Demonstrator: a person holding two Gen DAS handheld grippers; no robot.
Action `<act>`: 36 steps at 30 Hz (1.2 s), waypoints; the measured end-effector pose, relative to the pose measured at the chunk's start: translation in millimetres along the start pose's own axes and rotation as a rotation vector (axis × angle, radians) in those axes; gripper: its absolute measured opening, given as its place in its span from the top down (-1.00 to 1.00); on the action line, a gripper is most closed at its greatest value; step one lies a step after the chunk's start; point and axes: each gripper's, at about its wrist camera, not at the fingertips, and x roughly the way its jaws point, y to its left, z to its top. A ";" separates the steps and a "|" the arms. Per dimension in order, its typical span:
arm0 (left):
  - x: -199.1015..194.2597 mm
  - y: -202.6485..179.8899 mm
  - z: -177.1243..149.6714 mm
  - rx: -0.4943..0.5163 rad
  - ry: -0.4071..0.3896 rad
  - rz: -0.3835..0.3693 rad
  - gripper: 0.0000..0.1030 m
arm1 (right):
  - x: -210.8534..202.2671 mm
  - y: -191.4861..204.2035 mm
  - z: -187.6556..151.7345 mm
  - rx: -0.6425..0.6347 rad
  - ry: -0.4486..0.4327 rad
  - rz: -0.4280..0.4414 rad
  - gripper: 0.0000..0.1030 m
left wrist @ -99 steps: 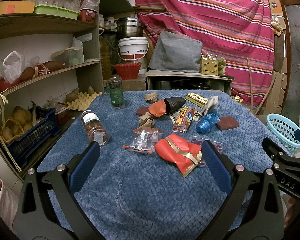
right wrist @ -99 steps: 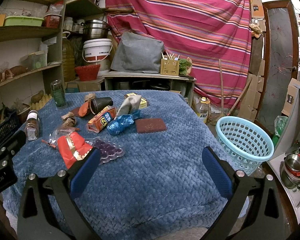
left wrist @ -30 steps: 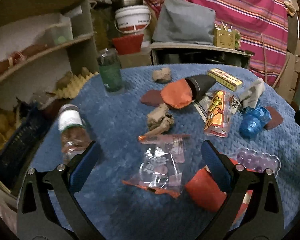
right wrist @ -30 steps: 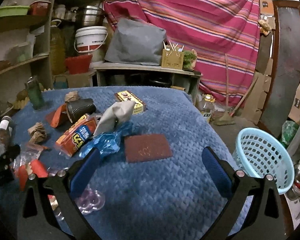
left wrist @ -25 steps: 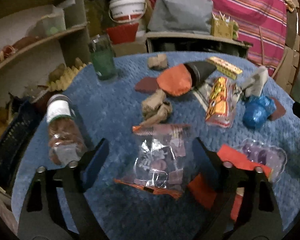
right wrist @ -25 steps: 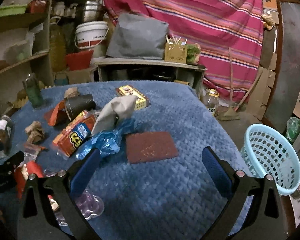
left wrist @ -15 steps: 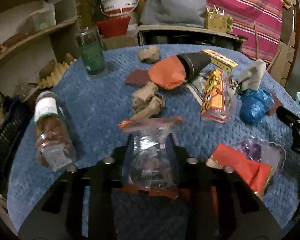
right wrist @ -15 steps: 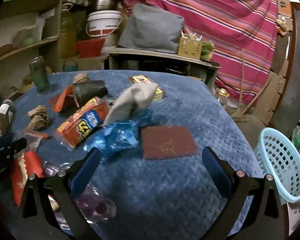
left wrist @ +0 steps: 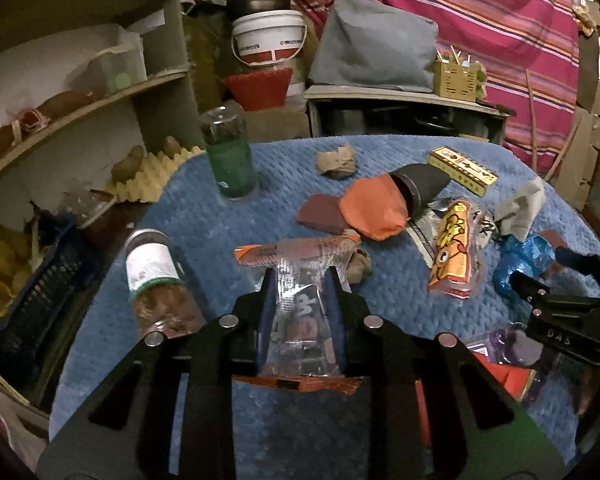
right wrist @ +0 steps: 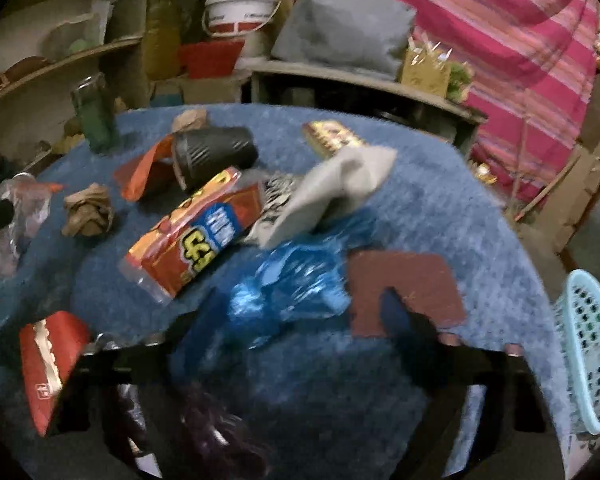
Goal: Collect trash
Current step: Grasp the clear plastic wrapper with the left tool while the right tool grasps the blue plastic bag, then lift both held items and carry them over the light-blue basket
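Right wrist view motion-blurred, basket cut off

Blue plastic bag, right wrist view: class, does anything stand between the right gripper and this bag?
Nothing visible does. The blue plastic bag lies between the closing jaws of the right gripper, whose pads do not yet clearly press it. The brown pad lies beside it.

Your left gripper points down over the bench's near edge, jaws clamped on a clear wrapper. Your right gripper tilts down, jaws just closing, spread around a blue wrapper, pads not pressing.
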 end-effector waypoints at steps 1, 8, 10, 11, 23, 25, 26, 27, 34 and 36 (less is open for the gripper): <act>-1.1 2.2 1.0 -0.004 -0.001 0.004 0.55 | 0.7 0.7 -0.3 -0.001 0.005 0.013 -0.13; -15.1 10.7 3.5 -0.039 -0.013 0.012 0.55 | -10.8 -7.7 -3.1 0.008 0.007 0.127 0.56; -20.5 9.3 3.1 -0.032 -0.020 0.020 0.55 | -16.4 -15.4 -4.0 0.019 0.007 0.139 0.59; -23.2 8.2 3.3 -0.029 -0.023 0.023 0.55 | -18.9 -19.4 -4.0 0.023 0.007 0.142 0.59; -50.8 -22.0 6.2 -0.035 -0.057 -0.014 0.55 | -66.8 -83.5 -20.9 0.063 -0.023 0.108 0.59; -52.6 -32.6 6.5 -0.025 -0.059 -0.025 0.55 | -71.6 -96.3 -25.3 0.080 -0.027 0.107 0.59; -53.1 -38.3 6.9 -0.018 -0.059 -0.028 0.55 | -72.5 -100.7 -26.5 0.086 -0.028 0.106 0.59; -53.4 -43.4 7.4 -0.011 -0.061 -0.031 0.55 | -74.4 -107.7 -28.9 0.098 -0.032 0.106 0.59; -54.6 -83.6 14.1 0.010 -0.085 -0.088 0.55 | -91.1 -140.9 -33.8 0.142 -0.091 0.111 0.59; -54.0 -90.5 16.2 0.000 -0.094 -0.095 0.55 | -93.3 -148.0 -34.1 0.155 -0.100 0.116 0.59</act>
